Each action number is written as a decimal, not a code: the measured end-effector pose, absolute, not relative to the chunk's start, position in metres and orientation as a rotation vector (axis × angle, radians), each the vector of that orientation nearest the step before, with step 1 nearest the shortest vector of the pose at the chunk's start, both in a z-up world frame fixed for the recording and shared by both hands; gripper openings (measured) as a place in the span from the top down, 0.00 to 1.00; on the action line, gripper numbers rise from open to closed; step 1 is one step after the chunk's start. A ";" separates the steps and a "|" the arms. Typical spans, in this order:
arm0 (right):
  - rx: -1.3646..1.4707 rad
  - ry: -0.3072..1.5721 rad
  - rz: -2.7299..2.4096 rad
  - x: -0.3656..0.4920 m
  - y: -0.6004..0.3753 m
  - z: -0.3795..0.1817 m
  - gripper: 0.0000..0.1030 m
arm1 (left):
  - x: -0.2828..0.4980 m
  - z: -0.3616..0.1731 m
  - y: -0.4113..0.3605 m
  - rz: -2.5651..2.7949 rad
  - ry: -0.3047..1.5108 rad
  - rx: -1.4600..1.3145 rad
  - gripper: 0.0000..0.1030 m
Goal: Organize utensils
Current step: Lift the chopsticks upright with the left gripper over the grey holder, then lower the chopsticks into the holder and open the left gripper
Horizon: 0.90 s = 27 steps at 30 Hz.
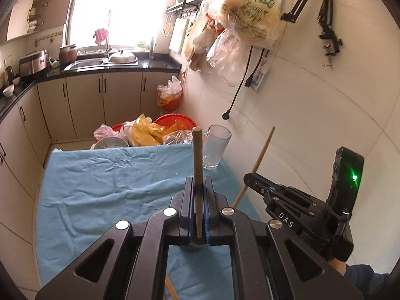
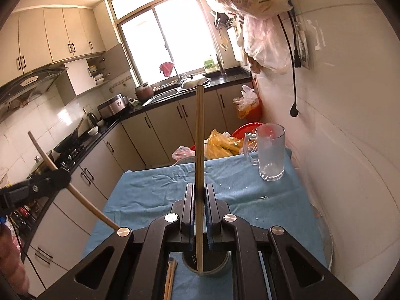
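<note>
My left gripper (image 1: pixel 198 183) is shut on a brown chopstick (image 1: pixel 196 155) that stands upright between its pads, above the blue cloth (image 1: pixel 105 175) on the table. My right gripper (image 2: pixel 199 192) is shut on a lighter wooden chopstick (image 2: pixel 200 135), also upright. Its lower end hangs over a round dark holder (image 2: pixel 217 270) on the cloth. Each view shows the other gripper from the side: the right gripper (image 1: pixel 247 177) with its stick (image 1: pixel 262 155), the left gripper (image 2: pixel 66 177) with its stick (image 2: pixel 42 152). More chopsticks (image 2: pixel 171 280) lie on the cloth.
An empty glass mug (image 2: pixel 271 155) stands at the table's far right corner, near the white wall (image 2: pixel 350 150). Red basins with plastic bags (image 1: pixel 150 131) sit beyond the far edge. Bags and cords hang on the wall. Kitchen cabinets (image 2: pixel 75 200) run along the left.
</note>
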State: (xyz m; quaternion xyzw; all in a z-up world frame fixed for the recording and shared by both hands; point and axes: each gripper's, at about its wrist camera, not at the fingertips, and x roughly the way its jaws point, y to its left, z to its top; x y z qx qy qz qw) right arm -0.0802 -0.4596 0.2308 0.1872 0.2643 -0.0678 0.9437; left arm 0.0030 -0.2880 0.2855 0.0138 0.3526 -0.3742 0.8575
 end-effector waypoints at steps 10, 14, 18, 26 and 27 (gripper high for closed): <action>0.393 0.624 -0.045 -0.046 -0.478 0.191 0.93 | 0.014 0.230 -0.321 -0.662 0.844 0.032 0.94; 0.415 0.673 -0.019 -0.037 -0.486 0.170 0.93 | 0.018 0.214 -0.324 -0.611 0.881 0.039 0.94; 0.432 0.711 0.003 -0.031 -0.486 0.150 0.93 | 0.023 0.198 -0.325 -0.583 0.913 0.045 0.94; 0.439 0.775 -0.016 -0.026 -0.487 0.122 0.92 | 0.033 0.172 -0.333 -0.597 0.944 0.056 0.94; 0.438 0.782 -0.022 -0.026 -0.487 0.120 0.92 | 0.033 0.170 -0.334 -0.598 0.944 0.062 0.94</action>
